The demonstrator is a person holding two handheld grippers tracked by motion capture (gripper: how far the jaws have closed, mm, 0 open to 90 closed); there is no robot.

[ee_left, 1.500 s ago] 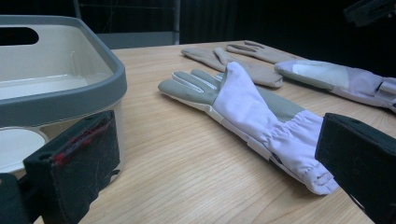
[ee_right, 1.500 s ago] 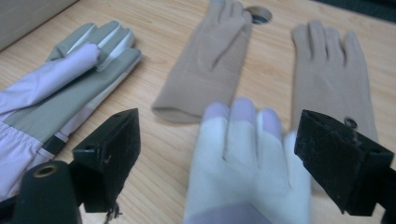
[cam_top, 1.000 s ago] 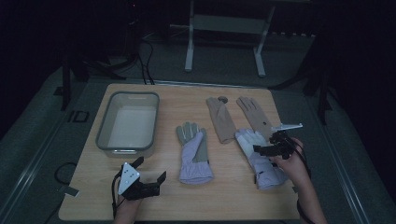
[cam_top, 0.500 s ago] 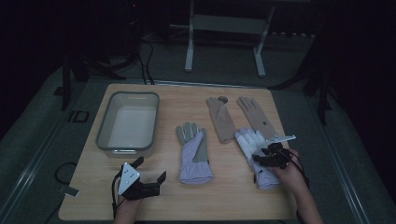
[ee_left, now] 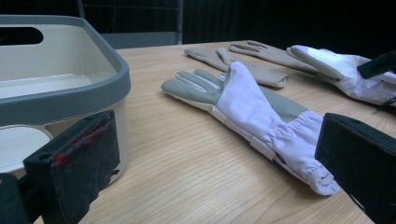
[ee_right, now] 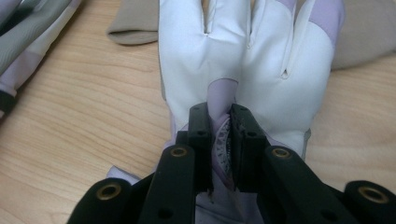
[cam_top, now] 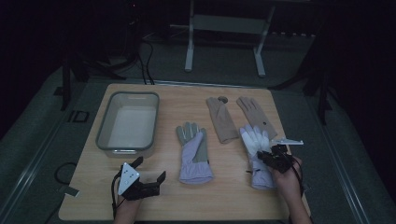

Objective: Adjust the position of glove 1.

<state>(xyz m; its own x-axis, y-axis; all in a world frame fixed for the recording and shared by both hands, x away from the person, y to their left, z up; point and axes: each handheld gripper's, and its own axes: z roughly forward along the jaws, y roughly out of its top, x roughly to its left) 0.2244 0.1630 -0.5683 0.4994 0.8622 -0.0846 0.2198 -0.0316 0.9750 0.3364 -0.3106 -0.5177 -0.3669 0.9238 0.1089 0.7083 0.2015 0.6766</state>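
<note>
pinching white glove [ee_right: 243, 60], right gripper [ee_right: 219, 116]

Left claw [cam_top: 148, 170]: black body topped by a grey three-cornered plate, a black cable trailing toward the desk's near edge; in the left gripper view its two blocky jaws carry matte black pads, one scuffed red along its edge. Right claw [ee_right: 218, 116]: black, with brass-coloured rivets on the linkage arms (four visible) and narrow ribbed jaw tips; its grey plate shows in the high view.
</note>
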